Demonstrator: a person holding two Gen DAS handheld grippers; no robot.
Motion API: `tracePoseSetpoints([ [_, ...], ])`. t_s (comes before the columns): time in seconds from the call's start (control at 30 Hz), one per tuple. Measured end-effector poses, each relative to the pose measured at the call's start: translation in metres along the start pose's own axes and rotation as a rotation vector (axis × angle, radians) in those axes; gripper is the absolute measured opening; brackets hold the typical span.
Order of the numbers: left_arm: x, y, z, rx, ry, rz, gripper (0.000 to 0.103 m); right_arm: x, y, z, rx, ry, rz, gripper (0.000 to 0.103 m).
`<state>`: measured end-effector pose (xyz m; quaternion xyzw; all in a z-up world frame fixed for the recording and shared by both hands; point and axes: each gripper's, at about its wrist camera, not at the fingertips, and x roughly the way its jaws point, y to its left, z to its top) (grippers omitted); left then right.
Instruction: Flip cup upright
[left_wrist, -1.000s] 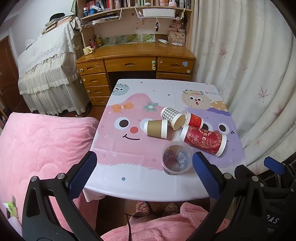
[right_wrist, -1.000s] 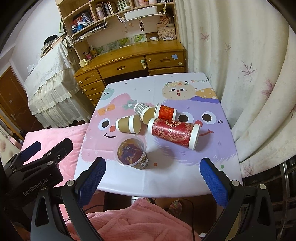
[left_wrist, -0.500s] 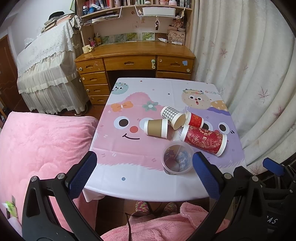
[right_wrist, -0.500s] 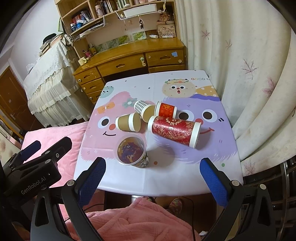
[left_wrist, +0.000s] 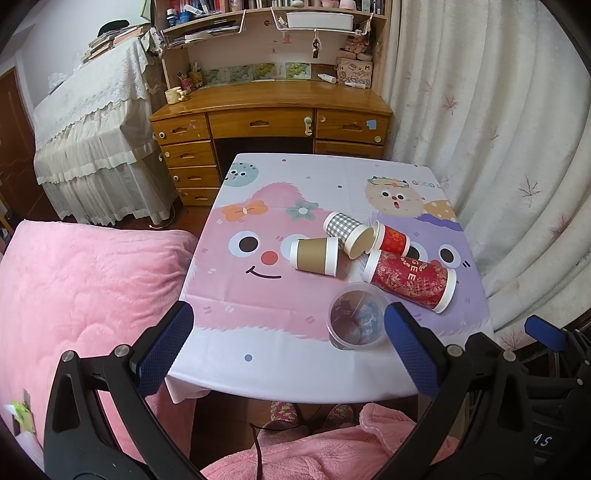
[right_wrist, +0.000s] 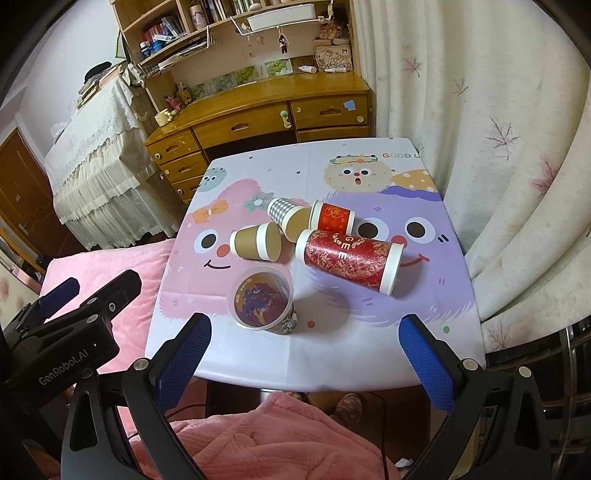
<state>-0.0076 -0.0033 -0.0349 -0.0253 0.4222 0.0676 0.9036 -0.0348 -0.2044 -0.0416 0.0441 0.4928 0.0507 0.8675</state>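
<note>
Left wrist view: the left gripper (left_wrist: 288, 341) hangs over the near edge of the table (left_wrist: 258, 373), its blue pads spread wide with nothing between them. On the cartoon tablecloth (left_wrist: 251, 295), a clear plastic cup (left_wrist: 356, 320) stands upright near the right pad. Beyond it, four paper cups lie on their sides: a brown cup (left_wrist: 314, 255), a checked cup (left_wrist: 349, 234), a small red cup (left_wrist: 392, 239) and a tall red cup (left_wrist: 408, 280), clustered close together.

Right wrist view: the right gripper (right_wrist: 304, 347) also hovers at the table's near edge, fingers wide apart and empty. The clear plastic cup (right_wrist: 263, 298) stands just ahead of its left pad; the tall red cup (right_wrist: 349, 260) lies tipped beyond, the brown cup (right_wrist: 255, 242) to its left. The left gripper's (right_wrist: 59, 295) body shows at lower left.
</note>
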Motion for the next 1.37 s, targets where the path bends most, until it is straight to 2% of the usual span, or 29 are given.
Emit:
tracePoseSetpoints([
  [0.93, 0.006, 0.003, 0.001, -0.004, 0.006, -0.002, 0.102, 0.006, -0.002, -0.001, 0.005, 0.024, -0.005, 0.103],
  [1.37, 0.012, 0.004, 0.002, 0.011, 0.002, -0.008, 0.102, -0.004, -0.007, -0.020, -0.010, 0.052, -0.004, 0.103],
])
